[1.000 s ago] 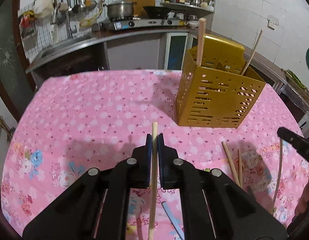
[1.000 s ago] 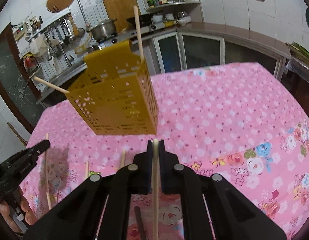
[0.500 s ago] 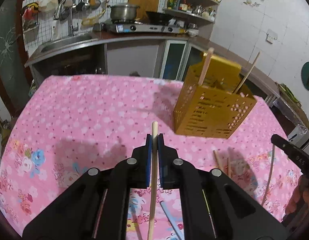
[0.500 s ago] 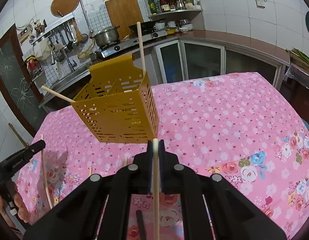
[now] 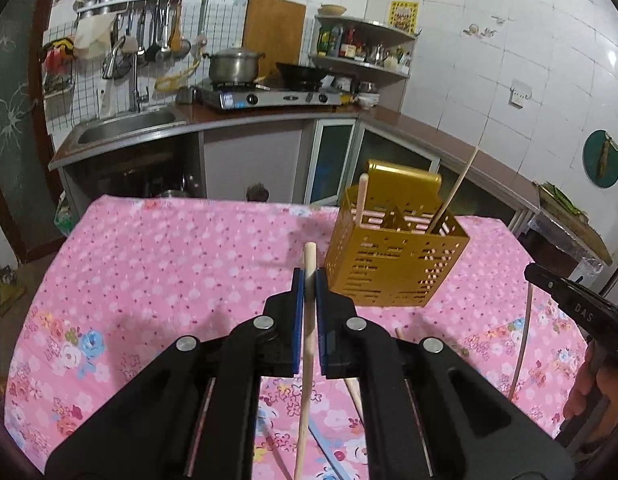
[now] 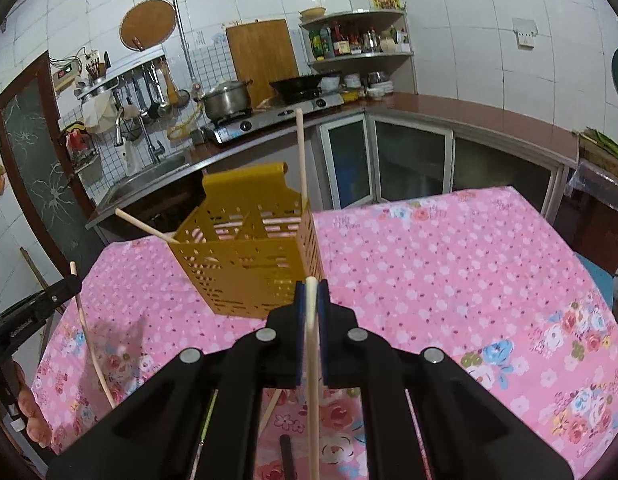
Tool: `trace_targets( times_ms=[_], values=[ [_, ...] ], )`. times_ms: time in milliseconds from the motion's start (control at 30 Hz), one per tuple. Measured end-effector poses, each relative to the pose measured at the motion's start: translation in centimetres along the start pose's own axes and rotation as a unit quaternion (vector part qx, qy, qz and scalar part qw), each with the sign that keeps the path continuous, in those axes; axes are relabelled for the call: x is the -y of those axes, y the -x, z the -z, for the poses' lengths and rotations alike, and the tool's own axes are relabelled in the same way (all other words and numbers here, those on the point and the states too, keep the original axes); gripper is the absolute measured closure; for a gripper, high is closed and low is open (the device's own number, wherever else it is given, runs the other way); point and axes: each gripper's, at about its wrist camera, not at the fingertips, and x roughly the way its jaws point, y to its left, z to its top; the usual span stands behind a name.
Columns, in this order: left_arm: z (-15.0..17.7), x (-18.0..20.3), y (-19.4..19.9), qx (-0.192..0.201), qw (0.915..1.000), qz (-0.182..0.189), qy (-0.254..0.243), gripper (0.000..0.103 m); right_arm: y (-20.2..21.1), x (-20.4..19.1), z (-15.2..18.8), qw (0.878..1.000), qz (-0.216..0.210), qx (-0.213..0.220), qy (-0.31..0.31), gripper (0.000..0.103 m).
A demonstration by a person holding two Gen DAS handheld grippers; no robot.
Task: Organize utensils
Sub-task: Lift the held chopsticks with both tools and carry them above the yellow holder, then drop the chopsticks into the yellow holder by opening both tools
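Observation:
A yellow perforated utensil holder [image 5: 395,264] stands on the pink flowered tablecloth [image 5: 169,272] and holds two wooden chopsticks [image 5: 362,202]. It also shows in the right wrist view [image 6: 249,264]. My left gripper [image 5: 307,280] is shut on a wooden chopstick [image 5: 307,344], raised above the table, left of and nearer than the holder. My right gripper [image 6: 312,294] is shut on a pale chopstick [image 6: 312,376], raised in front of the holder. Each gripper shows at the edge of the other's view with its stick hanging down.
Loose chopsticks [image 5: 354,390] and other utensils [image 6: 287,456] lie on the cloth below the grippers. A kitchen counter with sink [image 5: 125,126], stove and pot [image 5: 233,66] runs behind the table. The table's far edge is beyond the holder.
Both grippers have risen and tilted up with their chopsticks; the holder looks smaller and lower in both views. The grips have not changed.

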Motion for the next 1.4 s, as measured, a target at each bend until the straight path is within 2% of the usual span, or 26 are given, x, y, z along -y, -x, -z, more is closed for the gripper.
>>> trace_targets(
  times_ms=[233,533,733,933,1133,1267,1400],
  values=[
    [-1.0,0.3,2.0,0.026,0.9996,0.014,0.006,0.099,1.7,-0.3,-1.2,0.999,0.001,0.032,0.005,0.097],
    [-3.1,1.5,3.6,0.067,0.9972,0.031,0.005,0.099,3.8,-0.4,-3.1,0.995,-0.016,0.098,-0.003,0.097],
    [-6.6,3.4,4.1,0.104,0.9936,0.044,-0.006,0.099,4.5,-1.0,-6.7,0.989,-0.019,0.144,-0.002,0.097],
    [-11.2,6.2,4.4,0.173,0.9833,0.055,-0.019,0.099,4.7,-1.7,-11.2,0.979,-0.028,0.202,-0.007,0.097],
    [-14.6,8.2,2.3,0.236,0.9698,0.058,-0.019,0.099,3.3,-2.1,-14.8,0.964,-0.031,0.264,-0.009,0.097],
    [-15.3,9.1,-1.6,0.240,0.9694,0.045,-0.027,0.099,1.8,-2.1,-16.0,0.954,-0.040,0.297,-0.019,0.097],
    [-14.5,9.0,-5.2,0.234,0.9710,0.045,-0.025,0.099,-0.6,-2.1,-15.8,0.951,-0.050,0.306,-0.018,0.097]
  ],
)
